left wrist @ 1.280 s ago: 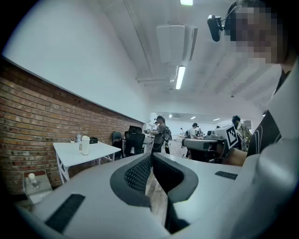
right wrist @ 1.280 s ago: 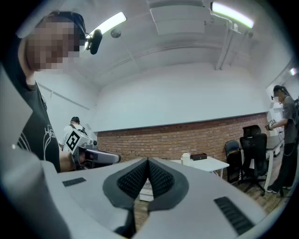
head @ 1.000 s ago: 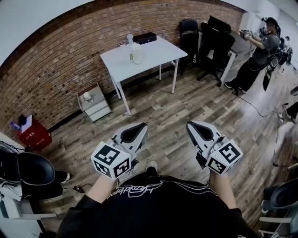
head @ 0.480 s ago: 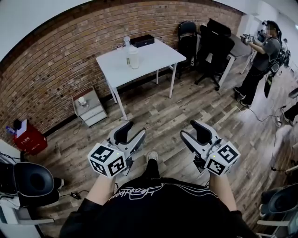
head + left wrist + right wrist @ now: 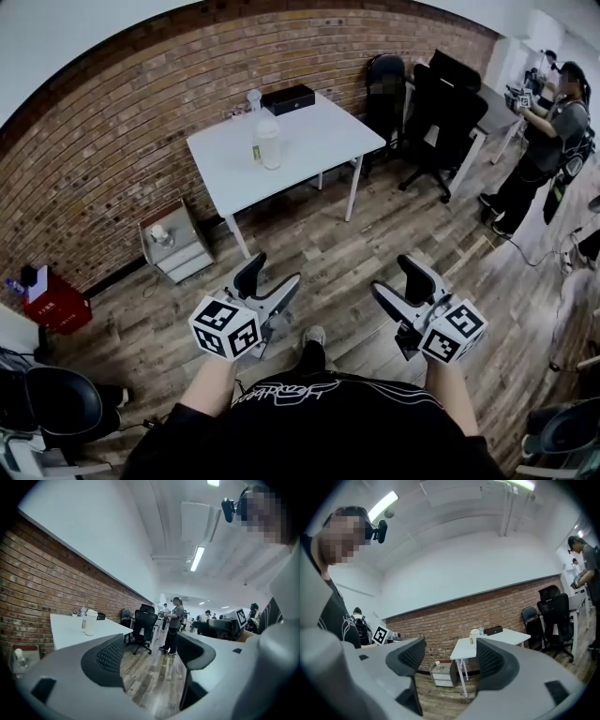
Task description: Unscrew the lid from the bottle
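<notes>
- A red brick wall (image 5: 103, 159) is running behind the whole scene, with a wooden plank floor (image 5: 375, 234) stretching out in front of it.
- A white desk (image 5: 319, 141) is standing against that wall, well apart from the person, and is carrying the task's things at working height.
- The left claw (image 5: 272, 278) is pointing toward the desk. Its jaws are spread wide and have just been opening, with only floor showing between them. This is probably in readiness to steady the bottle.
- The right claw (image 5: 396, 283) is reaching forward alongside it. Its jaws are also apart and have just been opening, and nothing is between them. It is likely being readied for the lid.
- The pale bottle (image 5: 268, 142) is standing upright toward the back of the desk, just in front of a smaller bottle (image 5: 253, 97) and near a black box (image 5: 289, 98).
- The bottle's lid (image 5: 267, 122) is sitting on top, not yet unscrewed.
</notes>
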A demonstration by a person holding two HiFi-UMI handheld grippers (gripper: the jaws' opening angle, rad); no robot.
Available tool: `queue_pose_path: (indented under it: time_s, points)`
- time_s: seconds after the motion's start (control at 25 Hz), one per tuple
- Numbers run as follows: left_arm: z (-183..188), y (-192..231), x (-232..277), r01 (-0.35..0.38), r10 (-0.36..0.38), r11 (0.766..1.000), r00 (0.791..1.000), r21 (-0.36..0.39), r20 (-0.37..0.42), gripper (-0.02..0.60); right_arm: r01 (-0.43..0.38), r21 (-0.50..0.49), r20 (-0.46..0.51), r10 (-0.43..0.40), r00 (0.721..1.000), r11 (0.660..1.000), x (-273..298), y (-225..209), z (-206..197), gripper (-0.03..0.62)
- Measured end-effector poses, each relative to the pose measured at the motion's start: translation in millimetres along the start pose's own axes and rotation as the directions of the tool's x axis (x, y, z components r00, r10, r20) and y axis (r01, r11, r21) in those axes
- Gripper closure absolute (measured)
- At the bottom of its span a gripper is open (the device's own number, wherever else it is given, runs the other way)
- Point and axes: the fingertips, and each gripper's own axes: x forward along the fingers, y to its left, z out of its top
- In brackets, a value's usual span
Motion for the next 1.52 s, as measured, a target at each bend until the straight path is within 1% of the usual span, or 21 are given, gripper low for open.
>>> queue_pose_path:
  time_s: [0.16,0.32,0.4,0.48,0.6,0.8,0.88,1.0,1.12,1.24,1.36,1.52]
  points:
    - [10.9,59.5,57.9,-0.054,0.054,0.998,0.999,-0.031,-0.007,0.221,-0.008,0.031,-0.034,0.009,0.999,0.999,54.8,-57.4,6.4,0.264]
    - [21.4,123.6,109.7,-0.084,0.083,0.995,0.996,-0.051,-0.024,0.218,-0.003,0.077,-0.041,0.006,0.999,0.997,121.1,-120.3,8.7,0.266]
    - [24.8,152.1,129.3,-0.105,0.103,0.993,0.994,-0.061,-0.039,0.216,-0.022,0.107,-0.056,0.028,0.998,0.994,155.8,-145.8,4.3,0.266]
    - [25.1,174.1,144.2,-0.122,0.118,0.99,0.991,-0.07,-0.06,0.216,-0.048,0.133,-0.065,0.057,0.996,0.99,184.1,-162.4,0.8,0.266]
    - [29.3,195.6,165.0,-0.129,0.123,0.988,0.989,-0.08,-0.079,0.215,-0.075,0.125,-0.071,0.084,0.994,0.989,214.3,-178.3,4.0,0.266]
    - [38.8,212.1,189.8,-0.143,0.135,0.987,0.986,-0.076,-0.099,0.215,-0.136,0.108,-0.049,0.142,0.989,0.985,242.6,-194.2,21.5,0.263]
    - [40.5,219.7,198.7,-0.157,0.149,0.985,0.984,-0.075,-0.098,0.215,-0.165,0.104,-0.039,0.17,0.985,0.981,255.9,-203.1,27.7,0.263]
    - [39.9,239.0,216.1,-0.191,0.184,0.979,0.978,-0.066,-0.101,0.213,-0.211,0.09,-0.052,0.216,0.975,0.973,284.2,-219.8,31.9,0.263]
    - [33.4,265.2,236.5,-0.241,0.234,0.97,0.964,-0.043,-0.13,0.21,-0.268,0.078,-0.072,0.273,0.959,0.96,318.0,-238.1,36.3,0.263]
    - [28.9,295.5,257.5,-0.299,0.291,0.954,0.945,-0.034,-0.147,0.209,-0.336,0.085,-0.104,0.344,0.933,0.938,356.7,-255.7,36.5,0.263]
    - [23.7,325.0,281.7,-0.348,0.335,0.936,0.927,-0.051,-0.169,0.209,-0.411,0.064,-0.142,0.416,0.898,0.909,395.5,-268.9,38.3,0.263]
    - [21.3,356.6,307.7,-0.405,0.389,0.913,0.902,-0.052,-0.188,0.209,-0.512,0.027,-0.193,0.507,0.84,0.859,443.7,-275.4,40.3,0.263]
